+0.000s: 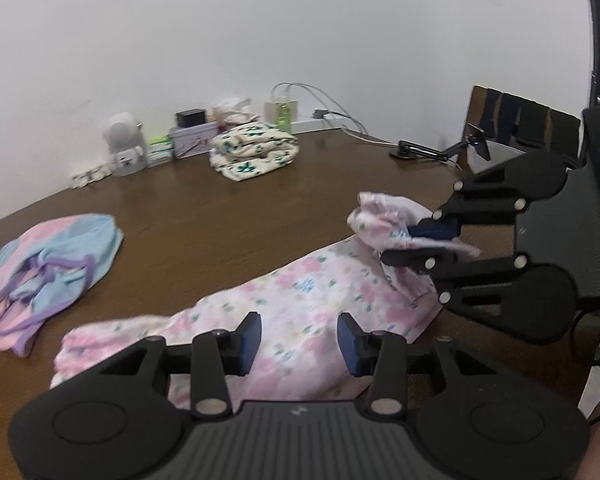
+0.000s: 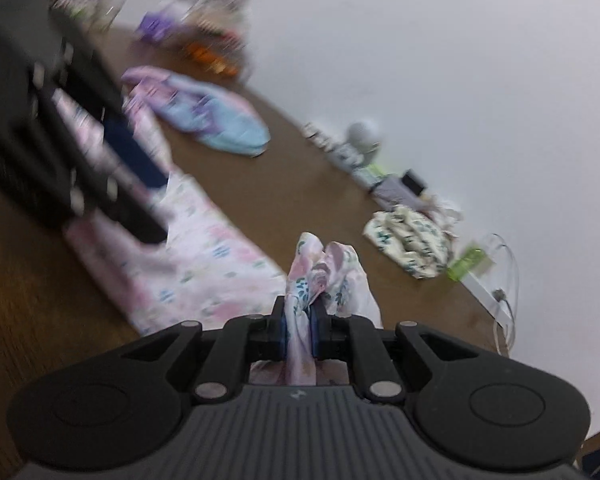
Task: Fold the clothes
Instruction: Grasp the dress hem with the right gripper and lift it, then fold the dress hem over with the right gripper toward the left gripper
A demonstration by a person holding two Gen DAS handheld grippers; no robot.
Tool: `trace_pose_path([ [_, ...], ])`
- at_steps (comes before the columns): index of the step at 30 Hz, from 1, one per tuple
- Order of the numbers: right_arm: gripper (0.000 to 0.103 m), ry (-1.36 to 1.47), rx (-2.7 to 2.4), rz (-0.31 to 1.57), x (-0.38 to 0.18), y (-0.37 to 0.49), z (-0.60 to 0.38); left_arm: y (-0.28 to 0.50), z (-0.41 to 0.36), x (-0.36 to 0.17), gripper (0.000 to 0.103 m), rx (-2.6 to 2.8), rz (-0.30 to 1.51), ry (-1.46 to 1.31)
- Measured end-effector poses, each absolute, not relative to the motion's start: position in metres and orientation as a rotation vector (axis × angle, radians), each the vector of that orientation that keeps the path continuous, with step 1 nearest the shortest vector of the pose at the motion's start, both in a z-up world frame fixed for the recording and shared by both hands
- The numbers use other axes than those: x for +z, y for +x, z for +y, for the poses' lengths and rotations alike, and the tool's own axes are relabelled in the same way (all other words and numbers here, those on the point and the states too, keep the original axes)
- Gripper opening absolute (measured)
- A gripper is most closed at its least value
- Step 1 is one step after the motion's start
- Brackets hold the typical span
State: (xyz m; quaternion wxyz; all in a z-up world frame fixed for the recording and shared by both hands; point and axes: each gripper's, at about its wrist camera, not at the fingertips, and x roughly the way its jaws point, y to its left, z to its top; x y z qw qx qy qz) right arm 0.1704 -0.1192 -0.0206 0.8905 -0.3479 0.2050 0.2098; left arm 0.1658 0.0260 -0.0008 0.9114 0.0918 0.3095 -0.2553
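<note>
A pink floral garment (image 1: 300, 312) lies stretched across the brown table (image 1: 220, 216). My left gripper (image 1: 299, 345) hovers just above its near part, open, blue pads apart with nothing between them. My right gripper (image 1: 416, 246) comes in from the right and is shut on the garment's far end, which is bunched and lifted off the table. In the right wrist view the right gripper (image 2: 300, 334) pinches that bunched cloth (image 2: 324, 276), while the rest of the garment (image 2: 204, 264) spreads to the left under the blurred left gripper (image 2: 112, 176).
A pink-and-blue garment (image 1: 48, 264) lies crumpled at the left. A folded cream floral garment (image 1: 252, 150) sits at the back by a tin (image 1: 194, 140), small bottles and cables. A black desk stand (image 1: 424, 150) and a chair (image 1: 516, 128) are at the right.
</note>
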Motion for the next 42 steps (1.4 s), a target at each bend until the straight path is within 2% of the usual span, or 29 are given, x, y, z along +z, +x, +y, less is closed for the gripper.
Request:
trace_pose_path([
  [6, 0.013, -0.667, 0.442, 0.486, -0.035, 0.183, -0.105, 0.158, 0.046, -0.001, 0.043, -0.489, 0.637, 0.151],
  [8, 0.017, -0.626, 0.459, 0.496, -0.034, 0.184, -0.106, 0.157, 0.049, -0.003, 0.043, -0.488, 0.64, 0.139],
  [9, 0.021, -0.604, 0.468, 0.501, -0.034, 0.184, -0.107, 0.156, 0.05, -0.003, 0.044, -0.49, 0.641, 0.133],
  [11, 0.043, -0.56, 0.487, 0.51, -0.032, 0.185, -0.109, 0.157, 0.05, -0.004, 0.045, -0.49, 0.641, 0.127],
  [12, 0.046, -0.538, 0.497, 0.514, -0.031, 0.186, -0.11, 0.158, 0.05, -0.005, 0.046, -0.489, 0.644, 0.125],
  [22, 0.054, 0.022, 0.608, 0.453, 0.03, 0.173, -0.208, 0.164, 0.053, -0.016, 0.045, -0.472, 0.682, 0.121],
  [25, 0.05, -0.032, 0.488, 0.482, 0.026, 0.194, -0.217, 0.163, 0.052, -0.014, 0.045, -0.459, 0.678, 0.118],
  [28, 0.02, -0.041, 0.449, 0.565, 0.013, 0.225, -0.219, 0.159, 0.052, -0.01, 0.045, -0.447, 0.669, 0.117],
  [29, 0.017, -0.021, 0.463, 0.597, 0.008, 0.234, -0.218, 0.157, 0.053, -0.008, 0.045, -0.444, 0.666, 0.116],
  [36, 0.016, -0.082, 0.485, 0.674, -0.029, 0.242, -0.197, 0.156, 0.052, -0.001, 0.045, -0.433, 0.664, 0.125],
  [42, 0.019, -0.021, 0.5, 0.6, -0.009, 0.226, -0.212, 0.163, 0.033, 0.01, 0.045, -0.488, 0.625, 0.155],
])
